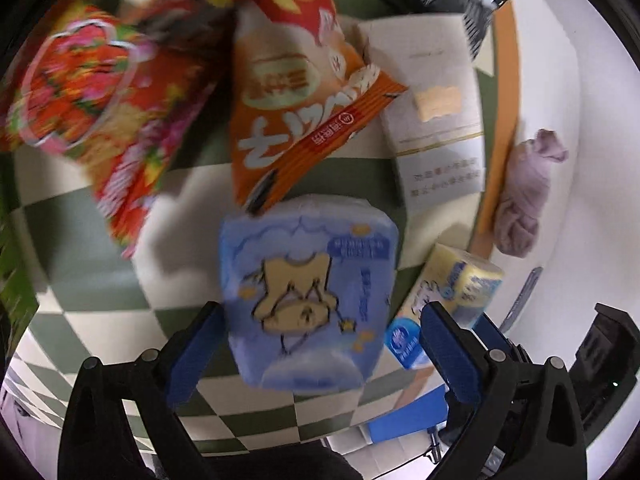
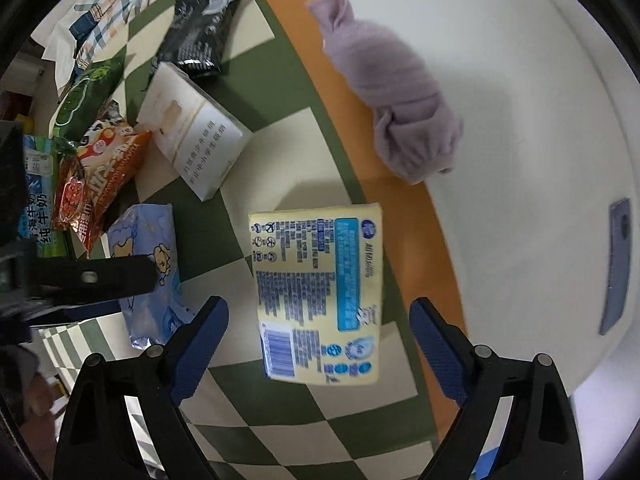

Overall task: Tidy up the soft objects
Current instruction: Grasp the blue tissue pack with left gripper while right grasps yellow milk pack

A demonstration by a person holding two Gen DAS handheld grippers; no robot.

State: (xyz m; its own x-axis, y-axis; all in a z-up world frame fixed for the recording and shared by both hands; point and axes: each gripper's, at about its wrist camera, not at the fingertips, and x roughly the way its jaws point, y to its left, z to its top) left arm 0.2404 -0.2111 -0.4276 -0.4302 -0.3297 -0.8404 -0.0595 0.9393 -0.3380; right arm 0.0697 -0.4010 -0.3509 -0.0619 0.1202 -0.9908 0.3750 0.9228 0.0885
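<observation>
Two grippers gape wide — the left gripper (image 1: 320,344) around the blue tissue pack (image 1: 308,296), the right gripper (image 2: 318,344) over the yellow tissue pack (image 2: 318,296) (both on the checkered cloth (image 2: 304,148)).

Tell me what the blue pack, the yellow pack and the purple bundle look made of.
Blue pack: thin glossy plastic film over something soft, judging by its rounded, puffy corners. Yellow pack: printed plastic wrap with sheen, likely tissues. Purple bundle: matte ribbed knit fabric, knotted.
</observation>
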